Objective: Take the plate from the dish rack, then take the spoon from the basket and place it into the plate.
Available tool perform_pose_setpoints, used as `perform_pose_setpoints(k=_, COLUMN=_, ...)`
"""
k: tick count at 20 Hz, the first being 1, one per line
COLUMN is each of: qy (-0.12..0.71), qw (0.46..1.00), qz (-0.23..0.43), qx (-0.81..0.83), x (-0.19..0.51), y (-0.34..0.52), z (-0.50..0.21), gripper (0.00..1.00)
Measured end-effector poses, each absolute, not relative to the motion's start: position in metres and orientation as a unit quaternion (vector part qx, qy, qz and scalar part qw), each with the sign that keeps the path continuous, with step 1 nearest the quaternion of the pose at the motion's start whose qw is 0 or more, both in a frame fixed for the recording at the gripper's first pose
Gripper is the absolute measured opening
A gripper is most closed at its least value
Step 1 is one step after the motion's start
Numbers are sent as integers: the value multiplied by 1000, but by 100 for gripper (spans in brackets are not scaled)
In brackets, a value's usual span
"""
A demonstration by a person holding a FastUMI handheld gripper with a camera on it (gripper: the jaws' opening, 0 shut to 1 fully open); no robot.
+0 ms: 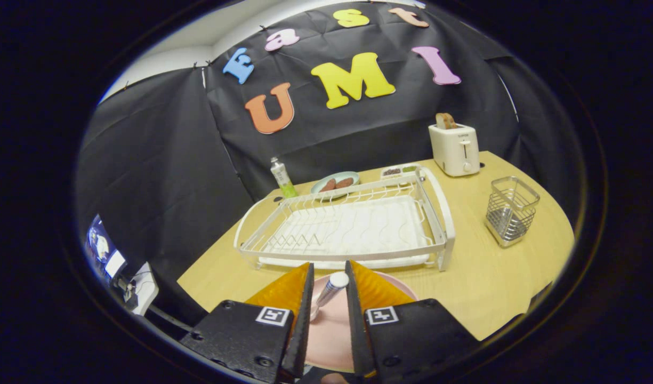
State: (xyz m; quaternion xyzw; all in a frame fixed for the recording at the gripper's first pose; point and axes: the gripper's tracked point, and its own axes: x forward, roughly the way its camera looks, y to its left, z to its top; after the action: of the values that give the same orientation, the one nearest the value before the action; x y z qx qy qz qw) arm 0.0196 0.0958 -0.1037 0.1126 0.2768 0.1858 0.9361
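The tool [329, 282] hung low over a pink plate [331, 336] on the near edge of the pale wooden counter [481, 277], its fingers narrowly apart with the spoon [329, 292] between them; whether both fingers pressed on the handle could not be told. Just beyond the fingers stood the white rack [347, 226], bare of dishes. A wire basket [510, 210] sat apart to its right, and a toaster [454, 148] holding bread stood behind. A bottle [282, 178], a dish of food [335, 184] and a small tray [398, 171] lined the far edge. Black cloth [161, 160] walled the booth, with a lit screen [103, 249] beside the counter.
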Motion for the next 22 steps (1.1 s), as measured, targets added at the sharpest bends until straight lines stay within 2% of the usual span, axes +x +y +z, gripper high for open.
perform_pose_setpoints(k=6, qy=233, qw=953, qz=167, qx=95, x=26, y=82, z=-83, gripper=77)
perform_pose_setpoints(k=8, qy=216, qw=959, qz=159, qx=86, x=25, y=76, z=-74, gripper=86)
perform_pose_setpoints(k=14, qy=136, qw=983, qz=116, qx=39, x=16, y=45, z=-39, gripper=96)
perform_pose_setpoints(k=22, qy=46, qw=998, qz=45, qx=25, x=-13, y=-10, z=2, gripper=97)
